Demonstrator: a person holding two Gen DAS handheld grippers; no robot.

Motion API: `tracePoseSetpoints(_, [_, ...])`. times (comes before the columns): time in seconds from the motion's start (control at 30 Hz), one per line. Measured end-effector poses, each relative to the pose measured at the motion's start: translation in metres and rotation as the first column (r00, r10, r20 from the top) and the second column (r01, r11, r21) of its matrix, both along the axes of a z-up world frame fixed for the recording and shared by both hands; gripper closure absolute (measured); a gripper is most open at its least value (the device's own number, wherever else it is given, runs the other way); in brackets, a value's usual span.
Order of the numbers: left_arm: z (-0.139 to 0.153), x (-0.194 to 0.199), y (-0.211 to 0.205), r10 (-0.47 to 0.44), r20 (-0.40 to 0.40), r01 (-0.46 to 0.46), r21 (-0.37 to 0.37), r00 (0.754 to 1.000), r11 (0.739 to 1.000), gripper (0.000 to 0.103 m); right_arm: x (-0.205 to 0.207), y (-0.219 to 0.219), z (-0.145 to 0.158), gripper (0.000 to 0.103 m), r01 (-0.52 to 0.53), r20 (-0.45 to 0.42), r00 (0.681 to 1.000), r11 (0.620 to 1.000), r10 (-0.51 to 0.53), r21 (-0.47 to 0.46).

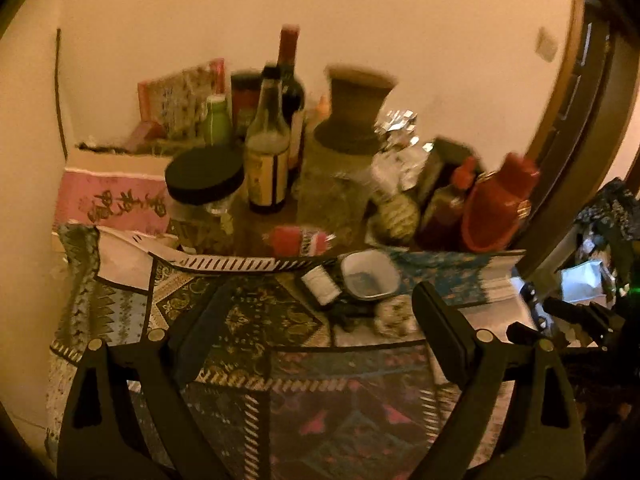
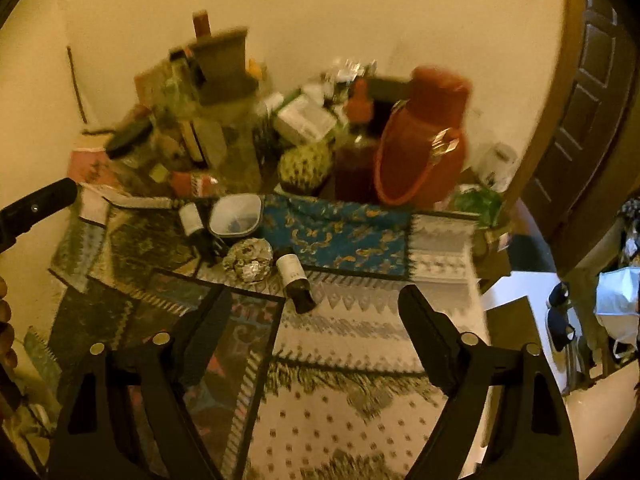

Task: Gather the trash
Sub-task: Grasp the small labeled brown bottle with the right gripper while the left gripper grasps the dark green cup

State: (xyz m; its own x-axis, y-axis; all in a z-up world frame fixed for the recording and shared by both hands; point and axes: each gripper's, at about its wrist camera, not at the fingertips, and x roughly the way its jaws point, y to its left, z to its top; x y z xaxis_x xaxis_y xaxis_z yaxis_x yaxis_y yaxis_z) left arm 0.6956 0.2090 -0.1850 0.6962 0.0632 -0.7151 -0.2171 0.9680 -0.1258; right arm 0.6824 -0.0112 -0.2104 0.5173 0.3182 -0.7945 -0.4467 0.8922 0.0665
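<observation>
Warm yellow light falls on a corner where patterned cloths cover the surface point(image 2: 352, 236), and a crowd of bottles, jars and a red flask point(image 2: 424, 140) stands at the back against the wall.

The likely trash lies loose on the cloth ahead of both tools: one crumpled foil ball point(image 2: 248, 260), one empty square plastic tub point(image 2: 236, 216), and two small dark bottles on their sides. The nearer small bottle point(image 2: 296, 280) lies just beyond the right tool point(image 2: 312, 320), a little to the inside of its midline, its long axis running roughly away from the tool with the neck towards it. The foil ball sits just beside that bottle, further to the tool's left; the tub and the second small bottle point(image 2: 192, 220) lie beyond the ball.

Both jaws of the right tool stand wide with nothing between them. The left tool point(image 1: 320, 320) is also spread wide and empty; from it the tub point(image 1: 370, 276) and a small bottle point(image 1: 320, 286) lie straight ahead, slightly right of centre.

By my reading, the right tool is better placed for the nearer bottle and the foil, the left for the tub.
</observation>
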Motion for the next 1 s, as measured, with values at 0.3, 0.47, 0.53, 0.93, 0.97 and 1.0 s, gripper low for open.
tracePoseSetpoints(0.3, [-0.076, 0.051, 0.028, 0.012, -0.165, -0.019, -0.040, 0.986, 0.999, 0.015, 0.057, 0.048, -0.077, 0.058, -0.097, -0.179, 0.980, 0.992, 0.082, -0.076])
tracePoseSetpoints(0.47, [-0.102, 0.074, 0.032, -0.017, -0.226, -0.010, -0.118, 0.974, 0.993, 0.027, 0.064, 0.061, -0.091, 0.067, -0.142, -0.206, 0.971, 0.985, 0.119, -0.099])
tracePoseSetpoints(0.53, [-0.109, 0.081, 0.034, -0.009, -0.240, -0.025, -0.141, 0.971, 0.990, 0.030, 0.064, 0.066, -0.095, 0.068, -0.154, -0.208, 0.970, 0.981, 0.126, -0.120])
tracePoseSetpoints(0.93, [-0.144, 0.116, 0.029, -0.005, -0.287, -0.081, -0.287, 0.958, 0.954, 0.049, 0.045, 0.040, -0.089, 0.077, -0.064, -0.187, 0.981, 0.994, 0.047, -0.089])
tracePoseSetpoints(0.97, [-0.147, 0.120, 0.027, -0.003, -0.295, -0.085, -0.285, 0.955, 0.955, 0.052, 0.041, 0.034, -0.086, 0.077, -0.051, -0.189, 0.981, 0.996, 0.036, -0.078])
tracePoseSetpoints(1.0, [-0.151, 0.123, 0.026, -0.002, -0.307, -0.089, -0.285, 0.952, 0.954, 0.054, 0.038, 0.029, -0.084, 0.077, -0.041, -0.189, 0.982, 0.997, 0.028, -0.069])
